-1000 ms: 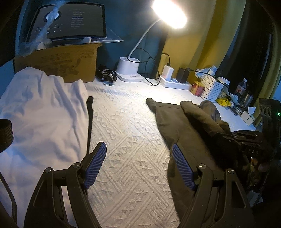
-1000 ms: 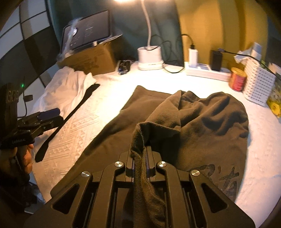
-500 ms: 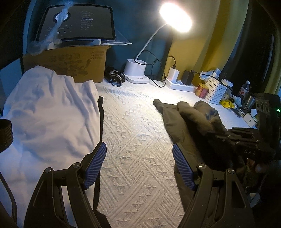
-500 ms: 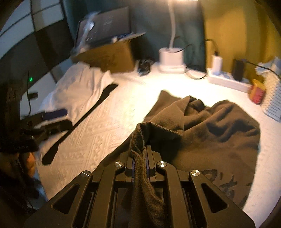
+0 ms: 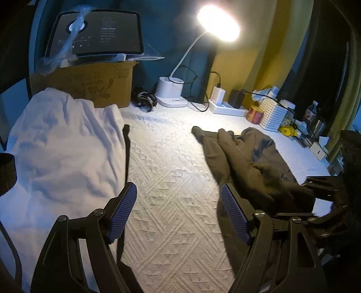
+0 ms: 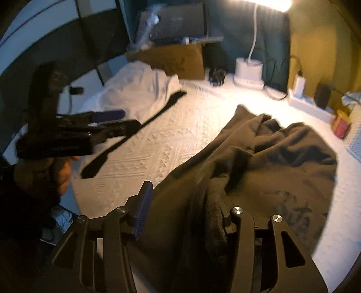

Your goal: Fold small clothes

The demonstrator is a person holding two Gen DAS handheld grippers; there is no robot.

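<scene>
Dark shirt [image 6: 259,162] lies crumpled on white cover [image 6: 180,135]. My right gripper [image 6: 185,216] just opened, fold draped between jaws, unpinched. Left gripper [image 5: 178,214] open, empty. Cloth soft, limp, light; I take hem edge.

Right wrist view: the whole frame is motion-blurred. The right finger pad of the right gripper [image 6: 180,209] is hidden under a fold of the brown garment [image 6: 270,157]. The garment's dark print [image 6: 291,207] is illegible. The lamp head [image 6: 270,3] is cut off by the top edge.

Left wrist view: the garment's near end is hidden behind the gripper frame. The text on the cardboard box [image 5: 90,83] is unreadable. The small items beside the white basket [image 5: 273,115] are too small to identify.
</scene>
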